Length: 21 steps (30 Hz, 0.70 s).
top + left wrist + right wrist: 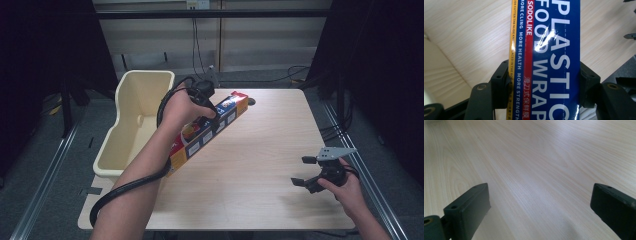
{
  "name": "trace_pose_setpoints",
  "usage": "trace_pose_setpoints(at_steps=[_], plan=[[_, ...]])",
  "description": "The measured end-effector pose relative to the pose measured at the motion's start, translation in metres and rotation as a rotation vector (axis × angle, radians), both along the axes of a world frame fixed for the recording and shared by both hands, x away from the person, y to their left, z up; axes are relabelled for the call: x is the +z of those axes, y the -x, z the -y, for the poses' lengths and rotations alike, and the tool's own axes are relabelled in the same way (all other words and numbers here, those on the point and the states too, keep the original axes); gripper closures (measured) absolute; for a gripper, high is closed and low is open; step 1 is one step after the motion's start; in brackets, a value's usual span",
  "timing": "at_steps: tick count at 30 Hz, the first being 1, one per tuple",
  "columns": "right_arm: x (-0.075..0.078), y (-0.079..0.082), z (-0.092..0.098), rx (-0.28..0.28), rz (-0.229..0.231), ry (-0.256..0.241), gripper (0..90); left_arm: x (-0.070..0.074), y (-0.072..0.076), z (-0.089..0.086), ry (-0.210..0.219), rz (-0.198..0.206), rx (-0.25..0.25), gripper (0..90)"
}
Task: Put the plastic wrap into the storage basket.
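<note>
The table is filling the centre of the high view, with the cream bin sitting at its left edge. The plastic wrap box is lying diagonally, its long axis running from lower left up to upper right, its lower end beside the bin. My left gripper is clamping across the box at mid-length, jaws closed on both long sides. My right gripper is hovering at lower right, jaws wide apart and empty, well apart from the box.

Looks like a lab recording setup, not anyone's home. Black curtains hang on both sides, metal rails run along the grey floor, and cables trail behind the surface's far edge.
</note>
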State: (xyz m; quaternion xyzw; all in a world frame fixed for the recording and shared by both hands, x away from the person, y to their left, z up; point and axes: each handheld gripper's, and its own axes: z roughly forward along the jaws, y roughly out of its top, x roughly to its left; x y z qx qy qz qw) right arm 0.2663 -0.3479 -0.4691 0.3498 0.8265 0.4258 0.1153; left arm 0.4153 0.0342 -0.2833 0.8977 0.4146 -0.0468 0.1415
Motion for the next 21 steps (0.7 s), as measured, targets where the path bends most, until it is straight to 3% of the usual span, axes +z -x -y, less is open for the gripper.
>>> trace_pose_setpoints(at_steps=[21], plan=[[0.0,0.0,0.0,0.006,-0.008,0.001,2.2,0.026,-0.004,-0.04,-0.004,0.006,0.109,40.8]])
